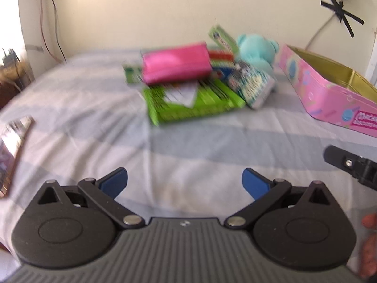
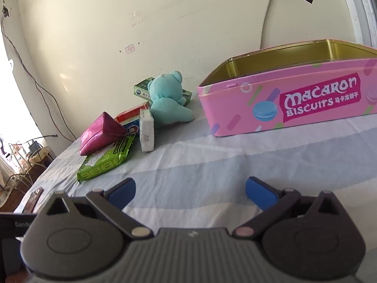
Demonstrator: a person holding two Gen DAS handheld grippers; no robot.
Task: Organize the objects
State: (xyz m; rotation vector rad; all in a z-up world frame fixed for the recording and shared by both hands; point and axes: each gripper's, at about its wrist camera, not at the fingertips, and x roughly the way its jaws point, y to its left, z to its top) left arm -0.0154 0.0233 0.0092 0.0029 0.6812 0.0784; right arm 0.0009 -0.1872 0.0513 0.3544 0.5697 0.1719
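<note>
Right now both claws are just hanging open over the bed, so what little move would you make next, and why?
Probably ease the right gripper forward and left toward the teal bear. Both grippers are open and hold nothing, the pink tin stands open beside the pile, and the bear sits nearest it, upright and soft, so it looks easiest to pinch. The left gripper can wait.

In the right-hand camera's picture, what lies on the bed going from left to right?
Green wipes pack → pink pouch → white box → teal teddy bear → pink biscuit tin.
</note>
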